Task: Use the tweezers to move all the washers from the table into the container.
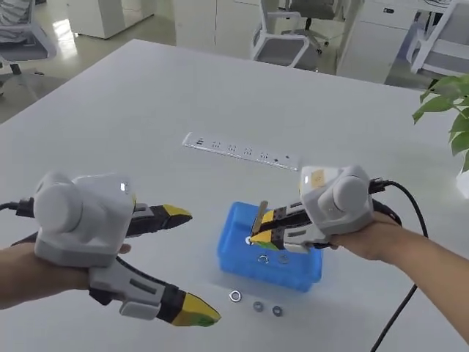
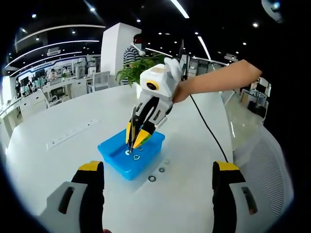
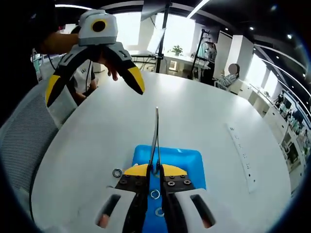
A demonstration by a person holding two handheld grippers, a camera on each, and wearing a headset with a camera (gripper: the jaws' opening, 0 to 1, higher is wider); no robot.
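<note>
Currently the left claw [image 1: 196, 265] hovers, jaws apart. Three washers [image 1: 258, 306] lie on the counter [image 1: 146, 125] just before the blue container [image 1: 297, 277]. The right claw [image 1: 262, 229], clamped on the tweezers [image 1: 260, 213], holds their tips inside it, probably the release step. Next, the tips must pinch a thin washer edge.

Slim metal tweezers [image 1: 259, 218] reach into blue plastic container [image 1: 231, 253]; tips too small to tell if anything's held. In right gripper view, right gripper [image 3: 154, 170] hides container's near wall. Green leafy plant [image 1: 443, 103] cut off at rt edge, head view.
</note>
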